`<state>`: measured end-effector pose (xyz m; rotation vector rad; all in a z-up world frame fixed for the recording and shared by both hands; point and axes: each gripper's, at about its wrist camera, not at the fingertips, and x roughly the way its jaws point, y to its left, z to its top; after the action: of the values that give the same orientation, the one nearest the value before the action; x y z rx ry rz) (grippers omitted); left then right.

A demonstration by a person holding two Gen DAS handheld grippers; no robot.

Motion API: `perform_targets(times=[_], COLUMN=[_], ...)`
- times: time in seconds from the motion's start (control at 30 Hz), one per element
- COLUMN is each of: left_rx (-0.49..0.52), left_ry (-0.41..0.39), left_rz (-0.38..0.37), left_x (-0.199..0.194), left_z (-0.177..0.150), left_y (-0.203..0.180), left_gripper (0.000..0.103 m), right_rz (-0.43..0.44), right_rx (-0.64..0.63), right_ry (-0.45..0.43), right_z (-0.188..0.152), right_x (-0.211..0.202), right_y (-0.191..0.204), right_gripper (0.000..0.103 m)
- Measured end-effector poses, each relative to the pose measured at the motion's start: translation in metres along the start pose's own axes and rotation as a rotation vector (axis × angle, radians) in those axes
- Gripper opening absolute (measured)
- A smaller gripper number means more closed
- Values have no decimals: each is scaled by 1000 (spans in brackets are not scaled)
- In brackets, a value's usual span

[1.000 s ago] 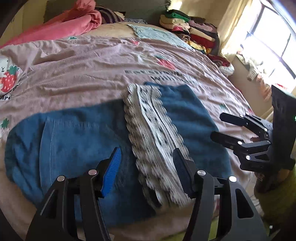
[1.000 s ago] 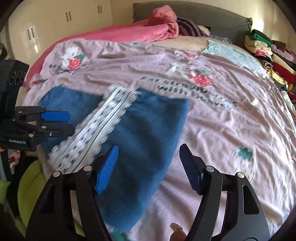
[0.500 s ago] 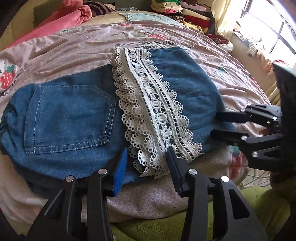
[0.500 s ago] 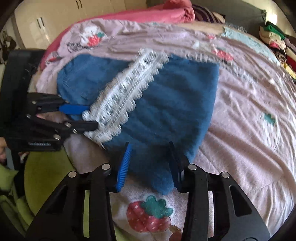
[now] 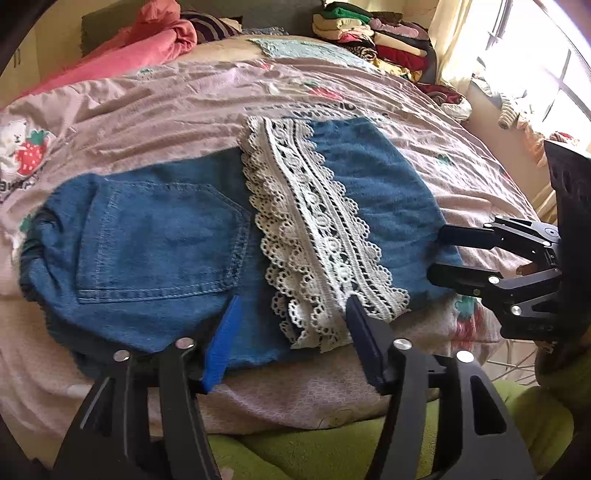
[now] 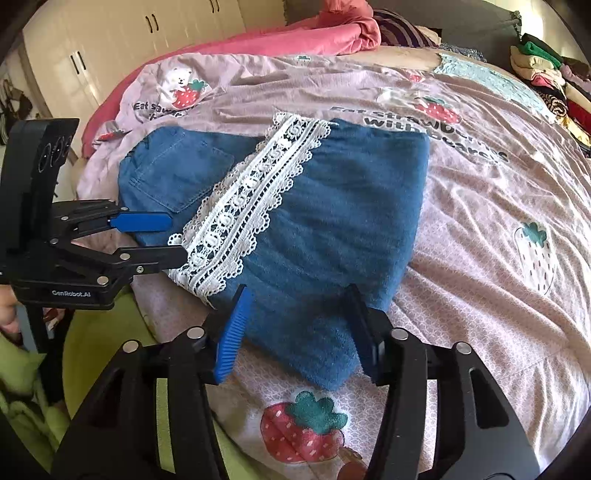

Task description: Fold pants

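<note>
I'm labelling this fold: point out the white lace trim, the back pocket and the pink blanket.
white lace trim [image 5: 317, 236]: left wrist view, middle of the band.
stitched denim back pocket [image 5: 162, 236]: left wrist view, pocket centre.
crumpled pink blanket [image 6: 295, 33]: right wrist view, its upper fold.

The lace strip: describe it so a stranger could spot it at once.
On the bed with the pink strawberry cover lie folded denim pants near the front edge. Across their middle, from far edge to near edge, runs the lace strip, beside the back pocket. It is the only white, openwork, scalloped band on the plain blue denim.
</note>
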<state>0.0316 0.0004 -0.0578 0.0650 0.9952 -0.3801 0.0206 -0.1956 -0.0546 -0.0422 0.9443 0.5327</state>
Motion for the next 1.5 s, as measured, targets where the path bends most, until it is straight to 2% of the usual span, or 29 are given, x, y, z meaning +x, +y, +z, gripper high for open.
perform_targets(times=[0.13,0.23,0.27,0.3,0.47,0.63,0.87,0.93,1.07,1.2,1.3,1.4,1.47,1.5], left_rx=[-2,-14,-22,-28,-72,-137,-234,-260,-310,-374,-420,-450,-455,-455], left_ry=[-26,-49,-56,-62,-107,-163,-172,-177,-171,-155,-143,-139,-129,-122], left_rz=[39,62,67,73,111,152,213,220,211,149,97,28,-10,-16], left_x=[-9,-17,-20,-22,-40,-61,-75,-77,-77,-71,-64,-57,-49,-44], left_z=[2,2,2,2,0,-5,-20,-25,-34,-40,-44,-43,-41,-40], left_y=[6,14,18,20,42,68,109,118,134,145,150,150,147,146], left_gripper=[71,72,76,83,84,91,91,95,95,95,93,73,66,59], right_rz=[-1,-2,-3,0,9,24,61,79,114,167,200,238,260,271], right_rx=[3,-5,-9,-14,-32,-63,-140,-173,-225,-286,-339,-362,-368,-384], right_ry=[-11,-23,-28,-34,-48,-58,-77,-83,-83,-55,-9,46,75,94], right_z=[4,9,11,14,28,45,77,90,110,135,152,166,174,178], right_x=[-3,-5,-6,-7,-7,-3,8,13,22,41,62,83,96,104], right_y=[3,8,10,12,23,39,71,84,104,125,139,150,157,162], right_gripper=[59,69,71,71,81,84,87,87,88,90,91,91,91,91])
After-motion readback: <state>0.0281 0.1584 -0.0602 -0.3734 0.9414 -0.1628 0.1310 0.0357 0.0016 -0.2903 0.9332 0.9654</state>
